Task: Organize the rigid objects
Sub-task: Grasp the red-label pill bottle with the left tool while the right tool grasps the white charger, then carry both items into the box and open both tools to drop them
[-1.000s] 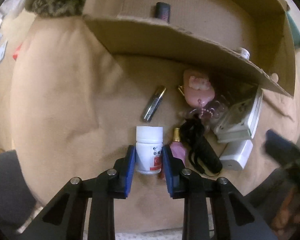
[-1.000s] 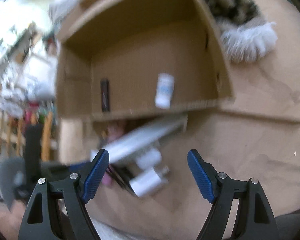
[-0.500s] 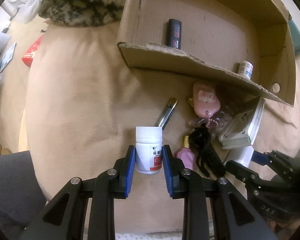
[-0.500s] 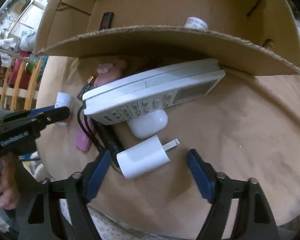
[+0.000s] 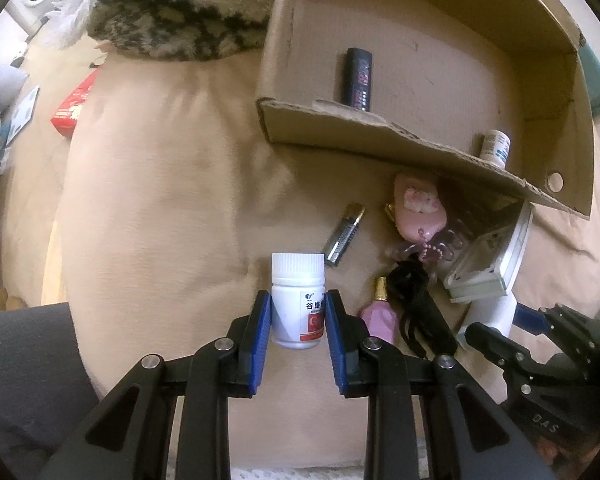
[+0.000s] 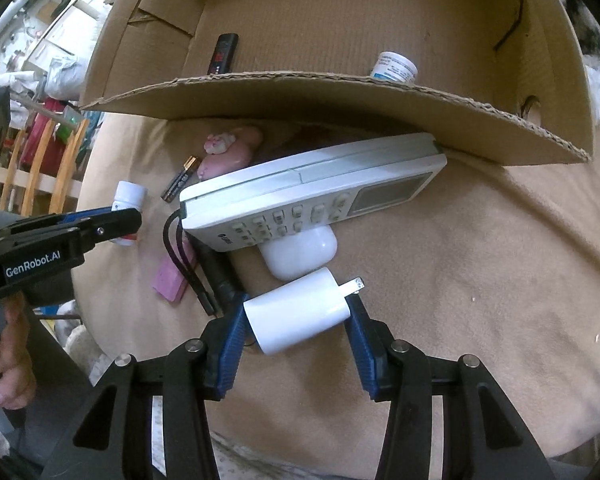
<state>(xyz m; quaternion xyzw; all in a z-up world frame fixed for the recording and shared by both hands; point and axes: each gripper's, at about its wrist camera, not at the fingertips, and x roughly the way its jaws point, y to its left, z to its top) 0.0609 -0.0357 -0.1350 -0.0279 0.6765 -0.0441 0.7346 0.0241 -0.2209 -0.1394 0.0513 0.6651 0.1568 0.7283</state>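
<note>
Right wrist view: right gripper [image 6: 296, 316] is closing its pads onto the white charger plug [image 6: 296, 314] lying on the beige cushion [image 6: 480, 260]. Left gripper [image 5: 296, 320] is clamping the white pill bottle [image 5: 298, 300]. Grasp step; lifting both into the cardboard box [image 6: 340, 96] probably follows.

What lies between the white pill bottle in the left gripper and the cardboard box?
In the left wrist view, a battery lies on the beige blanket between the pill bottle and the cardboard box; otherwise that stretch is bare.
</note>
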